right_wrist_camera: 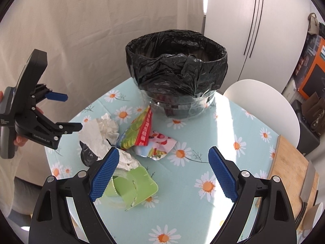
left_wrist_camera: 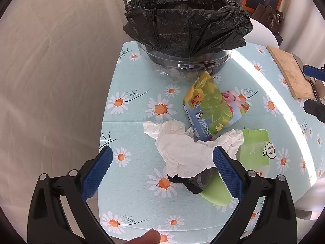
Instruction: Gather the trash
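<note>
A heap of trash lies on the daisy-print tablecloth [left_wrist_camera: 130, 134]: crumpled white tissue [left_wrist_camera: 182, 148], a green-and-yellow snack wrapper [left_wrist_camera: 207, 105], a pink wrapper [right_wrist_camera: 160, 144], a light-green package [left_wrist_camera: 256, 148] and a scrap of black plastic [left_wrist_camera: 195, 183]. Behind it stands a clear bin lined with a black bag [left_wrist_camera: 186, 24]. My left gripper [left_wrist_camera: 162, 154] hangs open just above the tissue, nothing between its blue pads. In the right wrist view my right gripper [right_wrist_camera: 163, 156] is open over the table, its left pad close to the tissue [right_wrist_camera: 101, 132] and the green package [right_wrist_camera: 138, 185].
A wooden cutting board [right_wrist_camera: 292, 174] with a knife [right_wrist_camera: 308, 185] lies at the table's right edge. A white chair [right_wrist_camera: 264, 105] stands beyond the table. A beige curtain hangs on the left. A fingertip [left_wrist_camera: 146, 238] shows at the bottom edge.
</note>
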Action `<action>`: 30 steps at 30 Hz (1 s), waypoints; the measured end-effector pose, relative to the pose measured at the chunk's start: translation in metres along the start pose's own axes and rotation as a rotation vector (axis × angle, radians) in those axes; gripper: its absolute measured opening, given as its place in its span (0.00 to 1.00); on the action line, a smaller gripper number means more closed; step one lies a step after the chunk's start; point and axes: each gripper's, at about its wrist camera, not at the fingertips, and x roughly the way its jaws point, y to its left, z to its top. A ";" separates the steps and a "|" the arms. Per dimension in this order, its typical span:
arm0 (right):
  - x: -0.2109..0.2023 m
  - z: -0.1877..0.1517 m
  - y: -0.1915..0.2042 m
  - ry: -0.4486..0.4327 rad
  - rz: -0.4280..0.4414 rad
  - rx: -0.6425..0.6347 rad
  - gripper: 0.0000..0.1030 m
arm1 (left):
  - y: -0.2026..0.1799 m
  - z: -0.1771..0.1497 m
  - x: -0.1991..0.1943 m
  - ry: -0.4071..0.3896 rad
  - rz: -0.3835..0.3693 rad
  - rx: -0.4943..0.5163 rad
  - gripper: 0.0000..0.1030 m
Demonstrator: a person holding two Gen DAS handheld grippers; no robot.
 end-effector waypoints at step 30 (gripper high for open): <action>0.090 -0.049 0.035 0.260 0.190 -0.087 0.52 | 0.008 0.015 0.081 0.153 -0.150 0.046 0.93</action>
